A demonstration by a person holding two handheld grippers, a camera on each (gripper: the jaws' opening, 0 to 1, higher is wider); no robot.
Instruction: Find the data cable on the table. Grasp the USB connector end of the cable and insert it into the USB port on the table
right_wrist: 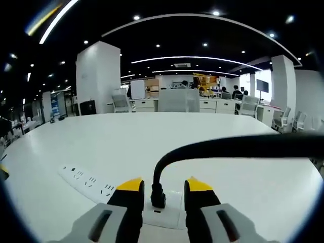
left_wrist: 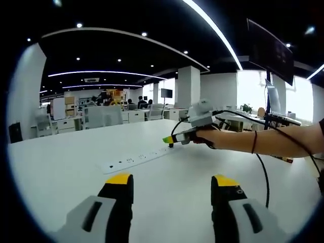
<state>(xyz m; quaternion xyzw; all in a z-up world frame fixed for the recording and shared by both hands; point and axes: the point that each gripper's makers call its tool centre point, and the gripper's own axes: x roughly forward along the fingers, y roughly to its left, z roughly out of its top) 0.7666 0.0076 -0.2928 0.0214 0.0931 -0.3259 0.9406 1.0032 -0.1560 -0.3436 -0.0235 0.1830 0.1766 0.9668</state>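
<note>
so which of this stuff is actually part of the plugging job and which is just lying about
Job: data cable, its USB connector, power strip, right claw.
Just there: monitor, grey chair.

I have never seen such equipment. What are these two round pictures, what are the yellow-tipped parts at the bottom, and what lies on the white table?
No robot here: a person holds a two-jaw gripper in each hand, each carrying a fisheye camera. The left gripper view looks along the left gripper, its jaws wide apart, nothing between them. There a hand holds the right gripper at a white power strip on the white table. The right gripper view looks along that gripper's jaws. Between them a black connector stands upright at the strip's end, apparently plugged in; the jaws seem not to touch it. Its cable arches away to the right.
</note>
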